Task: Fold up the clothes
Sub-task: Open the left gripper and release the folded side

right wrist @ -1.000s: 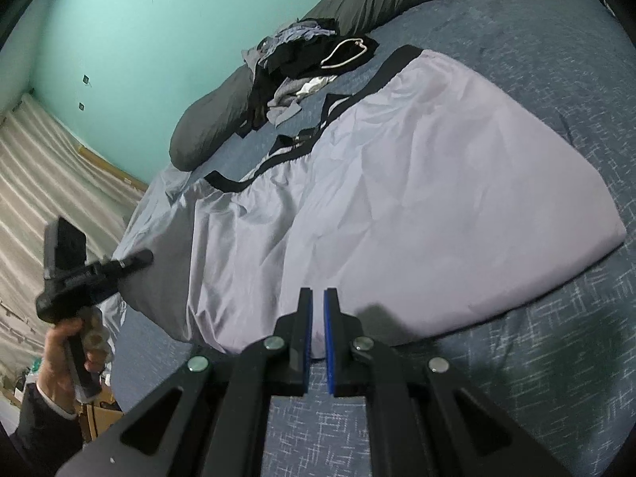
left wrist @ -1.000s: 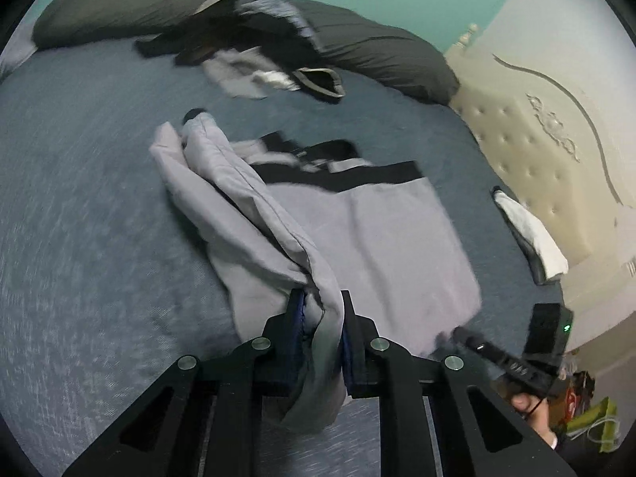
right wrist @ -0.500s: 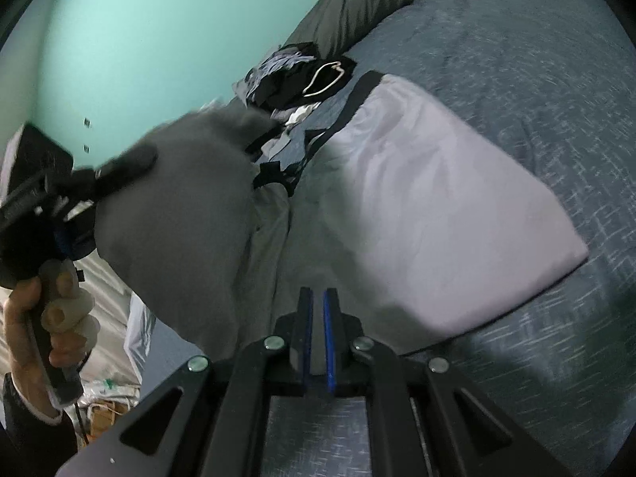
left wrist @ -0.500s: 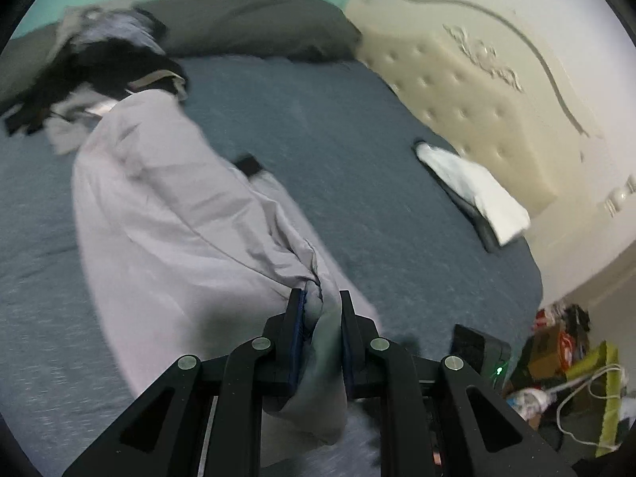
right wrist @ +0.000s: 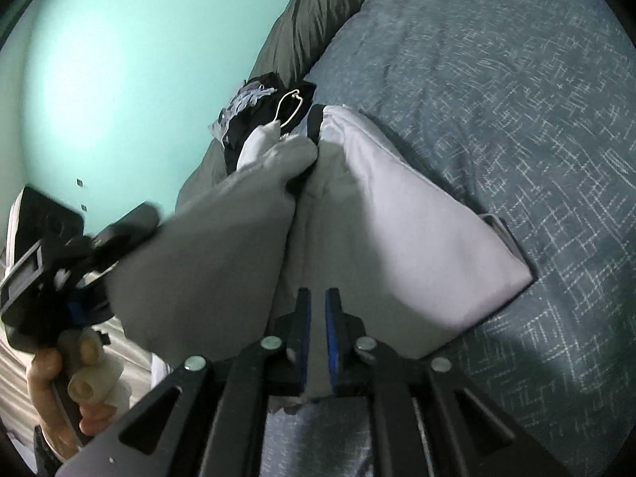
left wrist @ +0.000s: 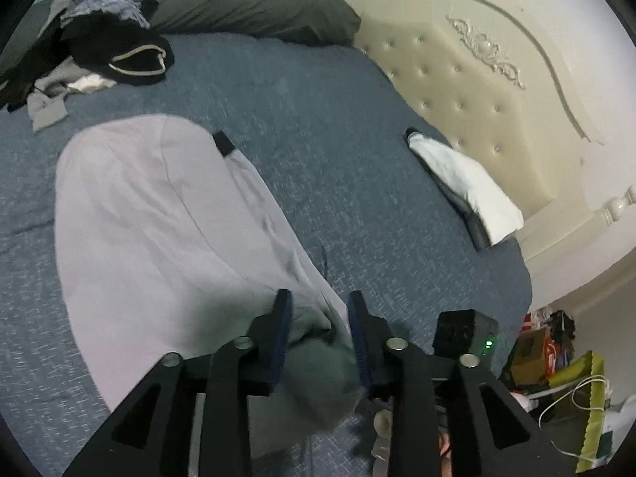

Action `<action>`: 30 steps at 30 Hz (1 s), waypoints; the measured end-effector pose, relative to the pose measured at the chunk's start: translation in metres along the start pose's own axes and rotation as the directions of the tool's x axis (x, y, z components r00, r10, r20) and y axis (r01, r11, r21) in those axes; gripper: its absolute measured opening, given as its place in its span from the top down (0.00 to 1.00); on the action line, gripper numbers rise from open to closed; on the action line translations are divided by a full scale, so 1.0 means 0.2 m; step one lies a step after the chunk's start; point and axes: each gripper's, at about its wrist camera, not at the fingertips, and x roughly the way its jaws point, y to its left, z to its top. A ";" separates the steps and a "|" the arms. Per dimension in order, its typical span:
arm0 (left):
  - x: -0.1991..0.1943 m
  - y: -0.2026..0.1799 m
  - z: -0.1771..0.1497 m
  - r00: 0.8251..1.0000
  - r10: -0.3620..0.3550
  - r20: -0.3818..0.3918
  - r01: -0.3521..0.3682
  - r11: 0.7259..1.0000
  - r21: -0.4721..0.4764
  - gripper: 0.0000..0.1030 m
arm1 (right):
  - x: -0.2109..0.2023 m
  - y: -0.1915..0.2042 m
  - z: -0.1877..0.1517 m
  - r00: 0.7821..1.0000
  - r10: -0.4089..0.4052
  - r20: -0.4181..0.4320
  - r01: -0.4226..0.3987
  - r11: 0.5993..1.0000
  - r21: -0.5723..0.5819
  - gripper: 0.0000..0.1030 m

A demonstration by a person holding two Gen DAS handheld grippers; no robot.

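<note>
The lilac garment (left wrist: 159,214) is being laid over in half, its corner being let go as the left gripper (left wrist: 320,314) is parted, while the right gripper (right wrist: 317,314) is being eased narrowly apart over the near hem.

Both wrist views dim, indoor light, cool cast. Strong fisheye distortion: black vignette rings each frame and straight lines bow toward the edges. Left wrist view: headboard (left wrist: 497,91) at far right is the brightest area, evenly lit, no hard glare. Bedspread (left wrist: 318,159) shows streaky motion blur; bunched grey cloth (left wrist: 318,381) nearest the lens is soft and shadowed. Right wrist view: a broad pale hot spot on the turquoise wall (right wrist: 119,59) at far left; the hand (right wrist: 59,389) at near left is smeared. A dark shadow falls on the bedspread beside the folded garment (right wrist: 397,218), near right.
</note>
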 end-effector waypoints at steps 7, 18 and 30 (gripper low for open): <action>-0.10 0.07 -0.06 0.997 0.074 0.020 -0.075 0.997 0.031 0.58 | -0.02 -0.01 0.01 0.999 0.039 0.028 -0.040 0.999 0.028 0.67; -0.06 0.35 -0.32 0.978 0.210 -0.012 -0.211 0.977 -0.023 0.57 | -0.19 0.01 0.03 0.980 0.096 0.172 -0.109 0.992 0.065 0.50; 0.03 0.41 -0.38 0.975 0.222 -0.012 -0.223 0.973 -0.053 0.44 | -0.13 0.17 0.02 0.989 0.100 0.110 -0.091 0.992 -0.082 0.37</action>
